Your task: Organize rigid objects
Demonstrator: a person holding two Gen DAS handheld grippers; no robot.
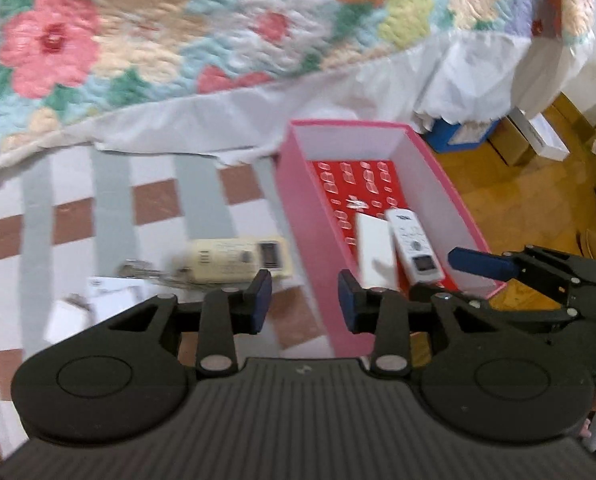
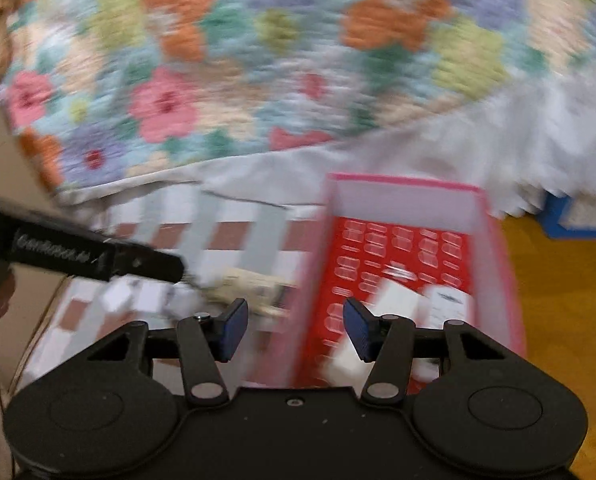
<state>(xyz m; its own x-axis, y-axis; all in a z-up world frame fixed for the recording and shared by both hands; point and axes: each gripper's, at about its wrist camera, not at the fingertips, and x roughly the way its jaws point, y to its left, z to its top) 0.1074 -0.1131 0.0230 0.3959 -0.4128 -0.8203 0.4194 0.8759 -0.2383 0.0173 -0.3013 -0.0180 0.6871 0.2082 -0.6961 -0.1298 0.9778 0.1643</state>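
Left wrist view shows the pink box (image 1: 298,216) just ahead of the left gripper (image 1: 303,298), slightly to its right, with a red patterned floor. Inside it, at the near end, lie a white remote (image 1: 415,246) with a small screen and a plain white block (image 1: 375,250), side by side and touching. Ahead and to the left of this gripper, outside the box on the checked cloth (image 1: 110,216), lies a cream remote (image 1: 238,260), with some keys (image 1: 138,272) and white paper (image 1: 110,292) beside it. Two things seem already sorted and the cream remote looks like the next candidate; that is a judgement. The next move would call for carrying a gripper left over the cream remote, setting its pads across the narrow sides, closing, then lifting clear of the box wall.

The left gripper's jaws stand partly apart with nothing between them, tilted steeply down over the near left wall of the box. The right gripper (image 2: 294,330) is likewise partly parted and empty, angled down over the same wall; in the left wrist view it reaches in from the right, one blue pad over the box's near right corner. Beyond everything, a floral quilt (image 1: 138,32) hangs over a white sheet (image 1: 377,92).
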